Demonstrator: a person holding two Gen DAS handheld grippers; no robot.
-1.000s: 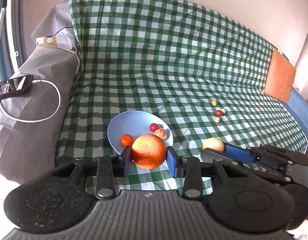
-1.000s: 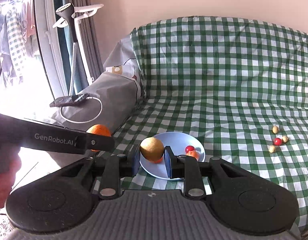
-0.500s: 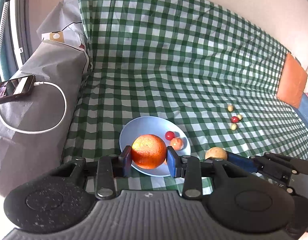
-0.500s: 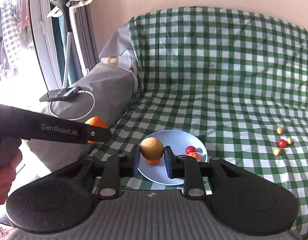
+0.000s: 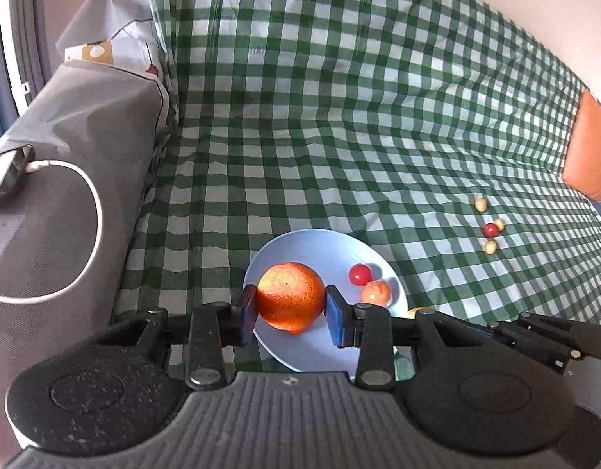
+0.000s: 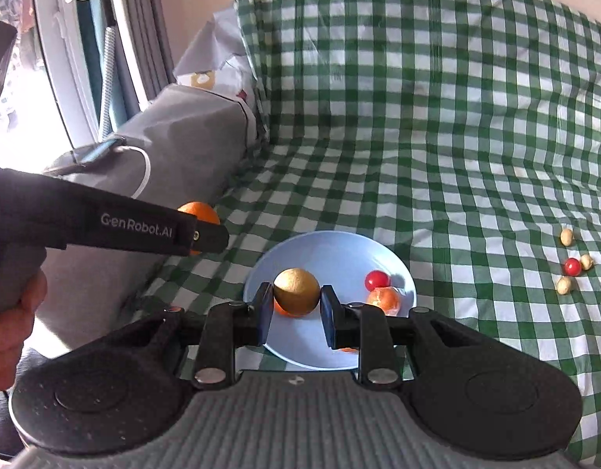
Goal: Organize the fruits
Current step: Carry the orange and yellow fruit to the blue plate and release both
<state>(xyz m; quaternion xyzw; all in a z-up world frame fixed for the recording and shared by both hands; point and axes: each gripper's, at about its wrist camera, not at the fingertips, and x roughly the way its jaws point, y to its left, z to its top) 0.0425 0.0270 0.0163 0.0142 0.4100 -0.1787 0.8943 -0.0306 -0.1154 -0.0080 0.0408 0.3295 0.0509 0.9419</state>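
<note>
Fruits go in the blue plate (image 5: 320, 246) on the checked cloth (image 5: 339, 117). Left gripper (image 5: 290, 310) squeezes a big orange (image 5: 289, 296) w/ both pads, held over the plate so it can drop in. Right gripper (image 6: 294, 305) pinches a yellow fruit (image 6: 296, 291), also over the plate. A red ball (image 5: 359, 274) & small orange one (image 5: 375, 292) sit inside. Few bits (image 5: 489, 230) lie far off.

The phone (image 5: 8, 174) is cut off at the left edge; a small orange fruit (image 6: 281, 308) hides behind the held yellow fruit (image 6: 296, 291).
</note>
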